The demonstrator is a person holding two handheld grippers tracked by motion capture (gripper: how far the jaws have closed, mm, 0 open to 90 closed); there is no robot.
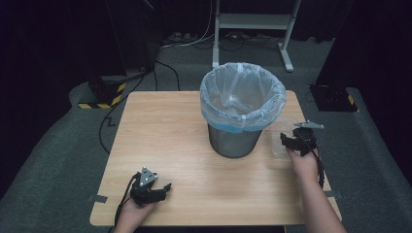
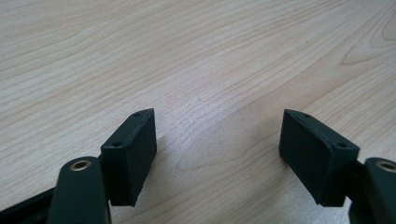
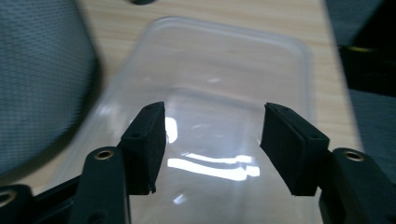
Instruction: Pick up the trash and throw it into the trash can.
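Your left gripper (image 1: 154, 188) sits low at the near-left part of the light wood-grain table (image 1: 165, 126), jaws spread wide with bare wood between them; in the left gripper view (image 2: 217, 149) nothing is in the gap.

Your right gripper (image 1: 291, 141) is at the table's right edge, just right of the dark mesh wastebasket (image 1: 235, 141) lined with a pale blue translucent plastic bag (image 1: 243, 97). Jaws released here too, with nothing between the pads.

The clear rectangular plastic tray (image 3: 224, 93) lies flat on the table between the wastebasket and the right edge. In the right gripper view your right gripper (image 3: 212, 144) hovers over the tray's near end, pads apart with the tray's glossy floor showing between them. Can't tell whether the pads touch the plastic. The grey mesh wall is blurred at that view's left, close beside the tray.
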